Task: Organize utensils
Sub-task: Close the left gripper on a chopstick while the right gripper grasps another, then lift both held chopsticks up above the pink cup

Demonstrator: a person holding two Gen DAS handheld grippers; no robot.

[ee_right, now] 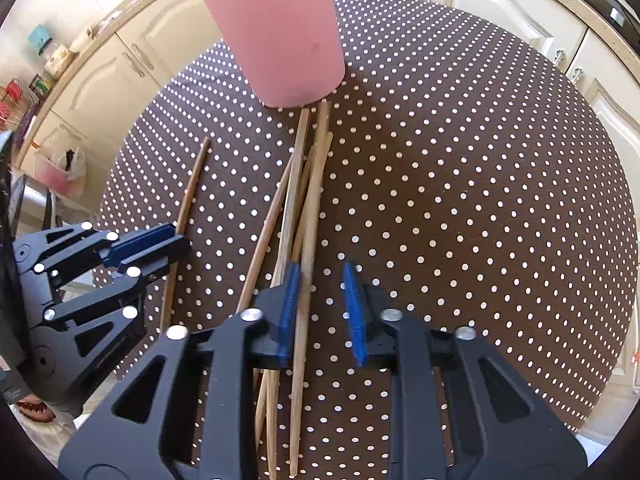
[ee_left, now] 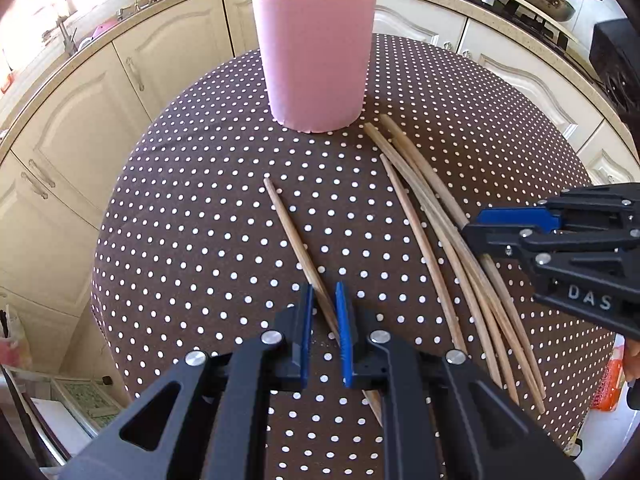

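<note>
The left gripper (ee_left: 324, 320) has its jaws apart around one lone chopstick (ee_left: 298, 242), so next it must squeeze, then lift it to the pink cup (ee_left: 316, 60), while the right gripper (ee_right: 322, 312) waits open over the pile (ee_right: 304, 200).

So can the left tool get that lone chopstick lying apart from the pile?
Probably yes: the left tool is open and already straddles the lone chopstick, with nothing between them. The pile of chopsticks lies off to its right.

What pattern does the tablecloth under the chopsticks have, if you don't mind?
The tablecloth is dark brown with small white polka dots, clearest in the right wrist view.
</note>
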